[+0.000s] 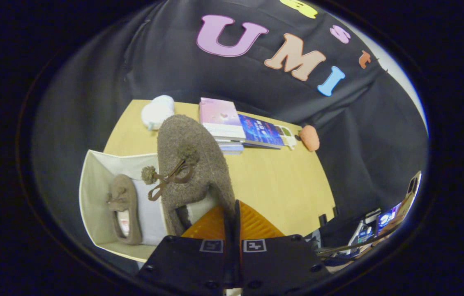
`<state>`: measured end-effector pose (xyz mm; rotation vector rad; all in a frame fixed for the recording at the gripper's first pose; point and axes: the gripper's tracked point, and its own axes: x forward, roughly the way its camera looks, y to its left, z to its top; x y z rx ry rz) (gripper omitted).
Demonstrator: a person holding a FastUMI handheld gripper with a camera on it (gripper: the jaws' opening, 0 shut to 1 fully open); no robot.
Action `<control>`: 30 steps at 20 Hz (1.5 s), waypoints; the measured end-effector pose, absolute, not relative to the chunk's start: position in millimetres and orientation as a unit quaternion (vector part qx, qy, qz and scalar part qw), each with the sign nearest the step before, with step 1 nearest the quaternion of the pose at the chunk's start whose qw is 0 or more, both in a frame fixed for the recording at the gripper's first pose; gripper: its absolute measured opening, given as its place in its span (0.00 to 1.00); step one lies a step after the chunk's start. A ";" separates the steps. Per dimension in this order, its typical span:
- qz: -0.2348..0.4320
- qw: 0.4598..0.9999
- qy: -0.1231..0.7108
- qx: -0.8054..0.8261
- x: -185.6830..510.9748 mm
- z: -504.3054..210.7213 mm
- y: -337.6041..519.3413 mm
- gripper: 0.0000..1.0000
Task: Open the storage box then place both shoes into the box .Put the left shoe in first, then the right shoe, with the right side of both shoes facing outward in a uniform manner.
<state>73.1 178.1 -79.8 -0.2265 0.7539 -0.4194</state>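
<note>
Black cloth hangs behind a pale wooden tabletop in the middle of the frame. At lower left stands an open fabric storage box, soft and beige, with one fuzzy brown shoe lying inside. The claw, at bottom centre, is nearly closed and pinches the heel edge of the second woolly shoe, whose pompom lace dangles. Books are stacked beyond it.

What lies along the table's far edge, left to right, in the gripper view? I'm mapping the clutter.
White plush → pink book → blue book → orange plush. The gripper holds a brown shoe.
</note>
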 end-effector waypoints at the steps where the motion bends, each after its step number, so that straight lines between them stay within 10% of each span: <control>1: -0.196 0.902 0.371 -0.104 74.3 -85.1 189.9 0.04; 30: -0.142 0.849 0.498 -0.107 72.5 -221.2 287.0 0.04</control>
